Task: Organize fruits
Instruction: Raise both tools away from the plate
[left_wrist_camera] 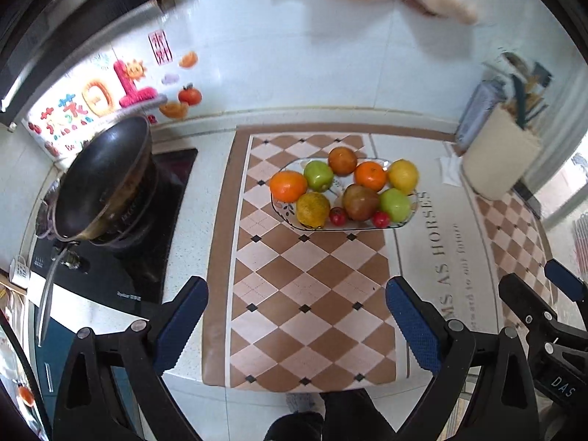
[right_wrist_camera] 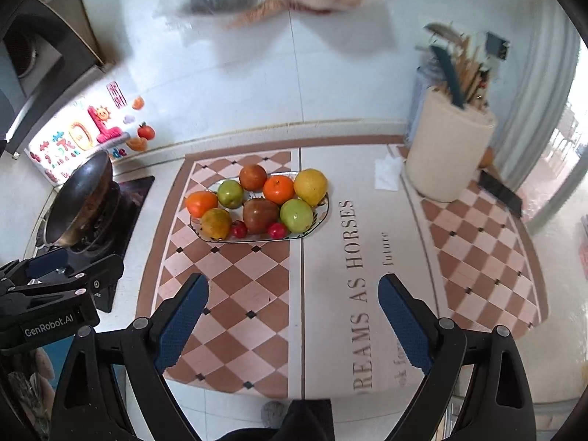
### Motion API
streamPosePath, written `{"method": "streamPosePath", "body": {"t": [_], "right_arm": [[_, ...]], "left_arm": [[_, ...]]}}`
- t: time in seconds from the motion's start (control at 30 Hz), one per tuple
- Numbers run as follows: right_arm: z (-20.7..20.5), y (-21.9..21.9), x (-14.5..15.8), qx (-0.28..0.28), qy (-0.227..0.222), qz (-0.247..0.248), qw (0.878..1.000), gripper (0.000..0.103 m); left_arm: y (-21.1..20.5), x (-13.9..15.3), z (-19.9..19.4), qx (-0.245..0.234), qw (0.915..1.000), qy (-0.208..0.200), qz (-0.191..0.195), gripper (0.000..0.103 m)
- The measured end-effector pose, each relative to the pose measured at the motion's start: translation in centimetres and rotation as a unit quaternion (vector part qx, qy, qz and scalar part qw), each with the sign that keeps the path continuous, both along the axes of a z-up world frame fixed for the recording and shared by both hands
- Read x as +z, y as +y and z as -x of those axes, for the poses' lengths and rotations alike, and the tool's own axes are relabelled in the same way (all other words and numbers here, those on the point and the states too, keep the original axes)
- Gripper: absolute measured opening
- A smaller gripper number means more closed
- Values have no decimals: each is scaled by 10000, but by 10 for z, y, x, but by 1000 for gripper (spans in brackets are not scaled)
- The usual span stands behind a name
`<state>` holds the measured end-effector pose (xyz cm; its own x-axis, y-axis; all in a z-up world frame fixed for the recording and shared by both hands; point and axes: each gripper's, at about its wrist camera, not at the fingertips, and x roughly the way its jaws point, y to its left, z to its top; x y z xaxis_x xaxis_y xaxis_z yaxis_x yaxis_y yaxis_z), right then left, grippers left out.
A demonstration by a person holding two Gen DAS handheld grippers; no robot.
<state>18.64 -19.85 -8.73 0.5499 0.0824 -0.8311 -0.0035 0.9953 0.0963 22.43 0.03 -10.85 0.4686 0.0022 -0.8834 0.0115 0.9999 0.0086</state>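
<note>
While both the left hand-held gripper and right hand-held gripper hang wide open and empty, the round, firm, smooth-skinned fruits fill the fragile glass plate mid-table, so grip each across its widest girth.

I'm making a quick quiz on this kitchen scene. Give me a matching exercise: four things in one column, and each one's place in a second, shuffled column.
Things:
1. glass plate
2. black wok
3. beige utensil holder
4. white tissue

Places:
A. on the stove, at the left
B. at the back right of the counter, full of utensils
C. flat on the counter, just left of the holder
D. on the checkered mat, loaded with fruit

Pairs: 1-D, 2-A, 3-B, 4-C
</note>
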Motion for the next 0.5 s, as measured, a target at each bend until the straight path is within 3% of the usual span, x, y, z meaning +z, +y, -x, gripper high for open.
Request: {"method": "streamPosePath", "body": {"t": [0.5], "right_arm": [[123,5,86,-33,-762,12,9971,98]], "left_arm": [[20,64,112,-108,9970,-755,154,99]]}}
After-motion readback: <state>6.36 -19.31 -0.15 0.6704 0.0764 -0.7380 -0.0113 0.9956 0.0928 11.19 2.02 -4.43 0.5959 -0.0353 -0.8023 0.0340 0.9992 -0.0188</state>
